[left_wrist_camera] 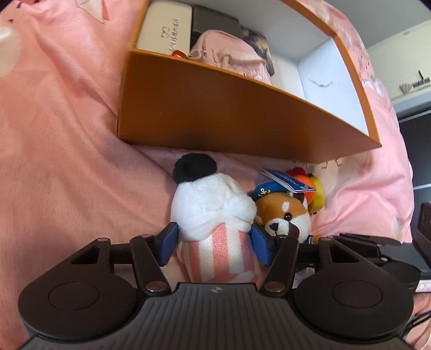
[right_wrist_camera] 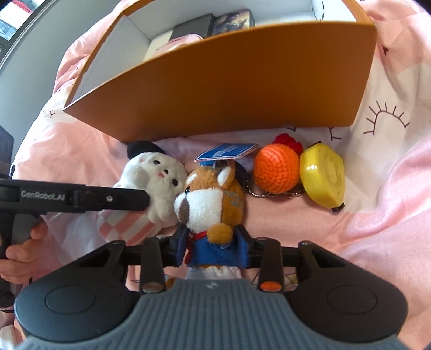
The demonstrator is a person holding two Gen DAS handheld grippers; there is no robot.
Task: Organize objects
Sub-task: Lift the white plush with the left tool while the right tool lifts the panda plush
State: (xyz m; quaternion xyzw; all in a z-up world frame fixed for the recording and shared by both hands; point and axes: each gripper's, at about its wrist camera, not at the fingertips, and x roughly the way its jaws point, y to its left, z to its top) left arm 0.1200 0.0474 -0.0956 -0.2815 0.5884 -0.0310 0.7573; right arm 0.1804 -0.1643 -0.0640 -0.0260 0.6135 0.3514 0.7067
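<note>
A white plush with a black ear and pink striped skirt (left_wrist_camera: 212,212) lies on the pink bedding in front of an orange box (left_wrist_camera: 215,113). My left gripper (left_wrist_camera: 214,243) is shut on its striped lower body. Beside it lies a brown fox plush in a blue sailor outfit (right_wrist_camera: 212,193). My right gripper (right_wrist_camera: 214,249) is shut on its blue body. The white plush (right_wrist_camera: 156,183) and the left gripper's arm (right_wrist_camera: 80,199) show at the left of the right wrist view. The fox plush (left_wrist_camera: 285,215) shows at the right of the left wrist view.
An orange crochet ball keychain (right_wrist_camera: 277,168) and a yellow tape measure (right_wrist_camera: 323,175) lie right of the fox plush. The orange box (right_wrist_camera: 229,80) holds a white case (left_wrist_camera: 164,29), a dark case (left_wrist_camera: 215,23) and a pink pouch (left_wrist_camera: 229,53). Pink bedding (left_wrist_camera: 59,134) lies all around.
</note>
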